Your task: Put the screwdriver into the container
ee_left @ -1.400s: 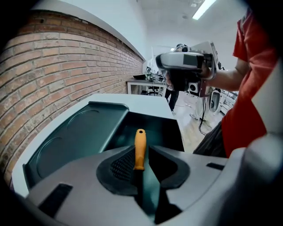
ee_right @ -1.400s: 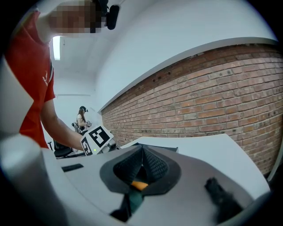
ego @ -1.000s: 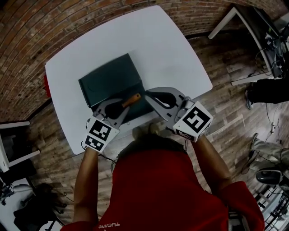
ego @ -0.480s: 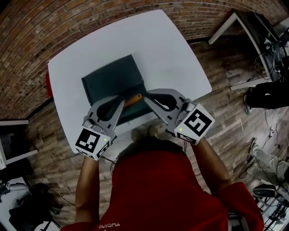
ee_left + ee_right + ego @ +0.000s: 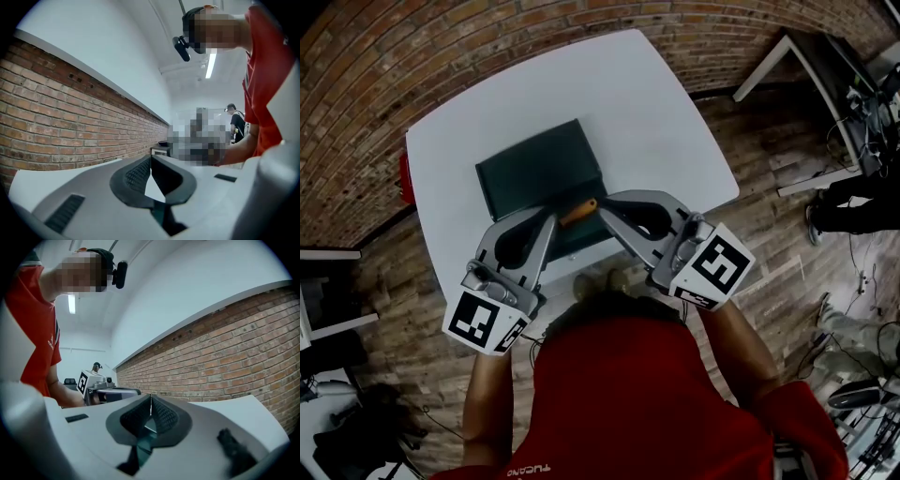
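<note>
A dark green container [image 5: 534,169] sits on the white table [image 5: 647,122]. The screwdriver's orange handle [image 5: 578,212] shows over the container's front right part; its shaft is hidden. My left gripper [image 5: 551,221] is shut with its tip just left of the handle. My right gripper [image 5: 602,208] is shut just right of it. Neither holds anything. In the left gripper view the left gripper [image 5: 151,159] points up at a brick wall with its jaws touching. The right gripper [image 5: 151,400] looks the same in its own view, which also shows the left gripper's marker cube [image 5: 84,379].
A red object [image 5: 405,178] sits at the table's left edge. Another table's white legs [image 5: 764,47] stand at the upper right. A person [image 5: 858,192] stands on the wooden floor at the far right. A brick wall runs behind the table.
Both grippers have drawn back toward me and tilted, the left one's cube moving down and left. The screwdriver handle stays over the container.
</note>
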